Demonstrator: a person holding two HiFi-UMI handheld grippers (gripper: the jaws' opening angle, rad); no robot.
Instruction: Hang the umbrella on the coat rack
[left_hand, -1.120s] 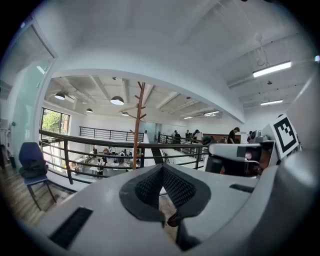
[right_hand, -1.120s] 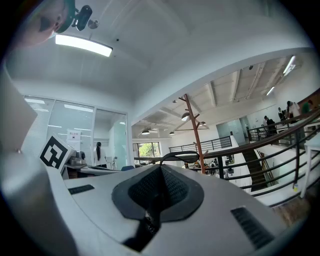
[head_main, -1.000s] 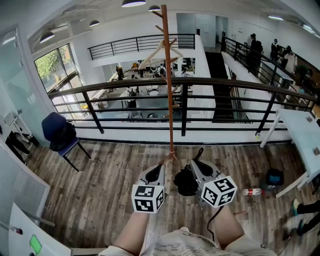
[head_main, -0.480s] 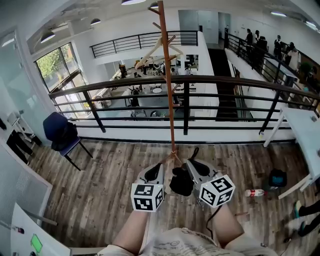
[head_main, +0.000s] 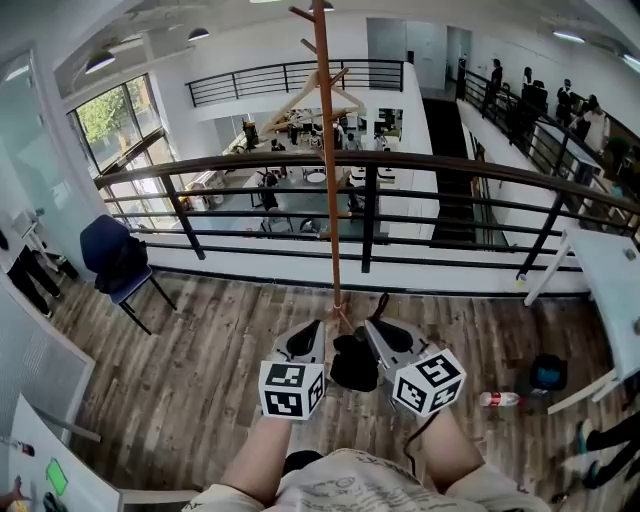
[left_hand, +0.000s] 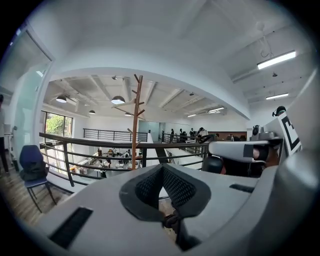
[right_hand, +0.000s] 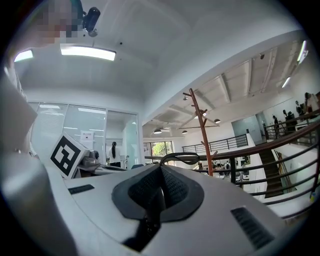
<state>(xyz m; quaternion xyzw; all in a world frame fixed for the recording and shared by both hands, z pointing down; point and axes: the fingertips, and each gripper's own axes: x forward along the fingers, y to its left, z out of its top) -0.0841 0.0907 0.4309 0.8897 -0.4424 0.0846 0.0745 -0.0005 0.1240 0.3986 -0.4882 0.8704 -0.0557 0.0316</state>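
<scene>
A blue chair (head_main: 115, 262) is seen at the left, before the railing (head_main: 450, 165). The left gripper (head_main: 312, 335) is held low over the floor, its fingers clenched on nothing. The rack (head_main: 324, 150) is stood just ahead. The black umbrella (head_main: 353, 366) is hung between the grippers, below the rack's hooks. Its strap (right_hand: 180, 158) is grasped in the closed fingers of the right gripper (head_main: 378, 330).

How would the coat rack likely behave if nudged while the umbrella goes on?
The coat rack is a tall, thin pole on a narrow foot, so it may wobble or tip. It looks wooden, so it is probably stiff and fairly light.
</scene>
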